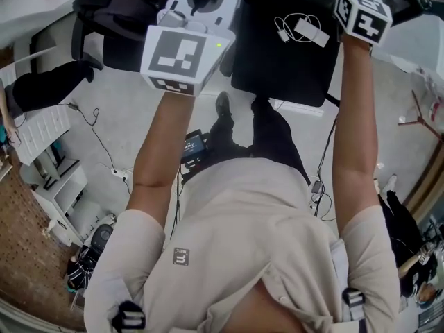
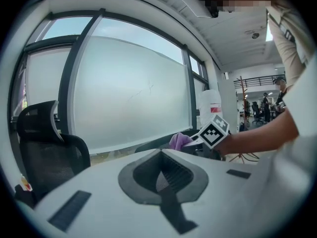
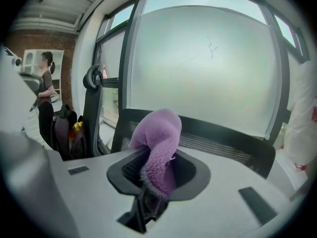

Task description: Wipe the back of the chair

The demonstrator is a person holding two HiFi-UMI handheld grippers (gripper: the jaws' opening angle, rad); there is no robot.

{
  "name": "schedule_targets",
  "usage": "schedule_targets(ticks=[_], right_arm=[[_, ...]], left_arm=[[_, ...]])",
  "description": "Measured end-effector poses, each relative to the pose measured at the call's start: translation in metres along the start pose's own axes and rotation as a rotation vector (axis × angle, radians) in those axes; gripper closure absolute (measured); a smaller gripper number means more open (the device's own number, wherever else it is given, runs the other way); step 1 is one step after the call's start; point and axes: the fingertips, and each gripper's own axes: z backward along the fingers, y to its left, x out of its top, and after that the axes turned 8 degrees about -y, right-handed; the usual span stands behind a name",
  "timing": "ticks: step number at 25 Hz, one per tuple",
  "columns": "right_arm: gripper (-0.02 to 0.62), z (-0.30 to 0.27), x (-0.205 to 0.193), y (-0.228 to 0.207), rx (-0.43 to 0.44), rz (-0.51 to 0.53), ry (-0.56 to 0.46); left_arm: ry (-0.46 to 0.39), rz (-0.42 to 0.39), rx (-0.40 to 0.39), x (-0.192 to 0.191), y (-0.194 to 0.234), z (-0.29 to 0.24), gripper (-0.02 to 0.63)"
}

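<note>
My right gripper [image 3: 151, 185] is shut on a purple fluffy cloth [image 3: 159, 145], which bulges up out of its jaws. Just beyond the cloth runs the black mesh top of the chair back [image 3: 223, 140]; I cannot tell if they touch. In the head view the chair's black seat [image 1: 284, 68] lies below both raised arms, with the right gripper's marker cube [image 1: 361, 9] over its far right corner. The left gripper [image 2: 161, 182] has its jaws together with nothing in them. It looks across at the right gripper [image 2: 214, 131] and the cloth [image 2: 178, 141].
A white charger and cable [image 1: 302, 30] lie on the seat. A second black chair with a headrest [image 2: 47, 150] stands to the left. A frosted window [image 3: 198, 68] is behind the chair. White shelves [image 1: 45, 151] stand at left; a person [image 3: 45, 90] and backpack [image 3: 67, 128] further off.
</note>
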Motion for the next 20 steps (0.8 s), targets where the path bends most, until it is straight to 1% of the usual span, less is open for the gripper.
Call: schedule_targets(ticks=[5, 10, 12, 17, 20], right_arm=[[0.511, 0.049, 0.048, 0.006, -0.018, -0.010, -0.074], [0.511, 0.109, 0.087, 0.023, -0.010, -0.010, -0.146], [0.511, 0.136, 0.102, 0.030, -0.009, -0.010, -0.173], [0.511, 0.207, 0.135, 0.050, 0.000, 0.007, -0.237], [0.512, 0.251, 0.152, 0.062, -0.009, 0.027, -0.277]], left_arm=[[-0.045, -0.018, -0.003, 0.036, 0.007, 0.027, 0.600], [-0.076, -0.029, -0.001, 0.072, 0.008, 0.062, 0.600], [-0.080, -0.024, -0.004, 0.086, 0.005, 0.076, 0.600], [-0.121, -0.038, -0.031, 0.114, -0.007, 0.115, 0.600], [-0.161, -0.052, -0.048, 0.130, -0.014, 0.137, 0.600]])
